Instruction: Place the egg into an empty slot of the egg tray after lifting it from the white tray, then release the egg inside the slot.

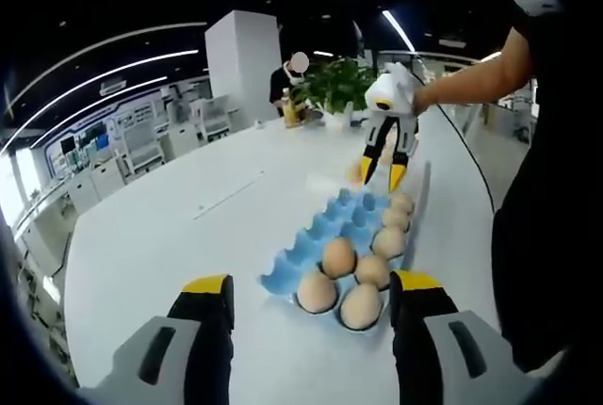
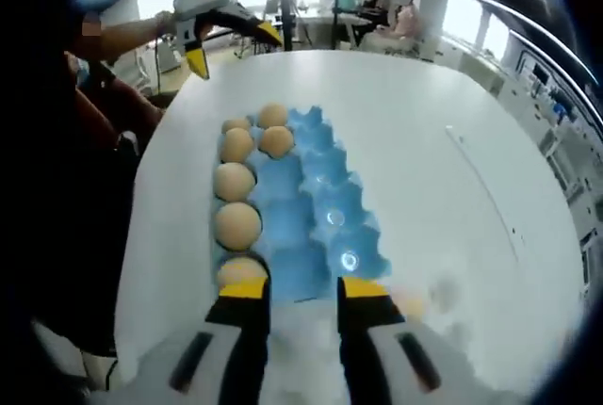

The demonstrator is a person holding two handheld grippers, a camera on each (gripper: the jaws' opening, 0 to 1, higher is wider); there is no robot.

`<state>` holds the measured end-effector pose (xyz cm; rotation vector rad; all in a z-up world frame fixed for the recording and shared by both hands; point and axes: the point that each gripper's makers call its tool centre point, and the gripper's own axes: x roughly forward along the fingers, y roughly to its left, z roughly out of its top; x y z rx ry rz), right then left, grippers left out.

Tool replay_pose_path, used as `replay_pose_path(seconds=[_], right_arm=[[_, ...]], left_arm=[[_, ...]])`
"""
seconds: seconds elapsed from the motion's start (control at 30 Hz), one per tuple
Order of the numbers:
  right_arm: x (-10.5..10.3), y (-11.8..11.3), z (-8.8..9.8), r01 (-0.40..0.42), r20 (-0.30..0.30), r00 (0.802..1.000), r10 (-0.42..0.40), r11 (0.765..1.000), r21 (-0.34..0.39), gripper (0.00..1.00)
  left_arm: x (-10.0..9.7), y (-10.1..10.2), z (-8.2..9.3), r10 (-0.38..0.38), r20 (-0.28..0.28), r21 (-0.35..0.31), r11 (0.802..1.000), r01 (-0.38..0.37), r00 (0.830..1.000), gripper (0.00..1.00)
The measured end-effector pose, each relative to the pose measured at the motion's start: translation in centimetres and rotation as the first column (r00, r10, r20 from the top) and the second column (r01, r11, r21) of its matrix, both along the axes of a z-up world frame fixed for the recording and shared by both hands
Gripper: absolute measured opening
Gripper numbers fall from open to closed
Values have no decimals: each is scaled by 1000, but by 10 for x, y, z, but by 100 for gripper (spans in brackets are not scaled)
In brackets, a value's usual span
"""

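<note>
My left tongs [image 1: 311,294] hang wide apart above the near end of the white desk [image 1: 179,226], yellow-tipped black jaws holding nothing. Just ahead of them lies the blue moulded egg tray [image 1: 330,226], with brown eggs [image 1: 338,256] in its near cups and along its right side; the far left cups are bare blue. Past the tray's far end my right tongs [image 1: 382,171] point down at the desk, jaws spread a little, with something pale and brownish between or just behind their tips. I cannot tell whether that is the egg, nor whether it is gripped.

In the right gripper view the right tongs [image 2: 301,294] show a narrow gap between the jaws, over a pale blurred patch that may be the white tray; its edges are too washed out to make out. The egg tray [image 2: 325,207] runs away from the jaws, eggs [image 2: 236,224] lined up down its left column. My left tongs [image 2: 231,33] hover open beyond the tray's far end. A leafy green potted plant [image 1: 334,85] stands at the desk's far edge.
</note>
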<state>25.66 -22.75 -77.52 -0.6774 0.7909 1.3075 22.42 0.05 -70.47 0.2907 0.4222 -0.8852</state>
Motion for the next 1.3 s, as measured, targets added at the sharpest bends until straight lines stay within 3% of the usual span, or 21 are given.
replay_pose_path(seconds=[0.4, 0.7, 0.8, 0.97, 1.07, 1.3], right_arm=[[11, -78, 0, 126, 51, 991, -121, 987, -98, 28], [18, -122, 3, 205, 47, 979, -200, 967, -153, 28], [23, -132, 4, 210, 95, 976, -195, 960, -184, 28], [17, -136, -7, 181, 80, 983, -167, 954, -239, 28], [20, -141, -14, 137, 126, 987, -103, 943, -302, 28], [22, -141, -20, 105, 64, 994, -90, 942, -318, 27]], left_arm=[[0, -2, 0, -6, 3, 8, 1000, 6, 1000, 68], [1, -4, 1, -9, 2, 8, 1000, 9, 1000, 68], [1, -4, 2, -13, 5, 9, 1000, 13, 1000, 68], [4, -4, 5, -9, 20, 12, 1000, 9, 1000, 68], [5, -3, 6, -8, 18, 12, 1000, 8, 1000, 68], [5, -3, 4, -9, 11, 17, 1000, 9, 1000, 67]])
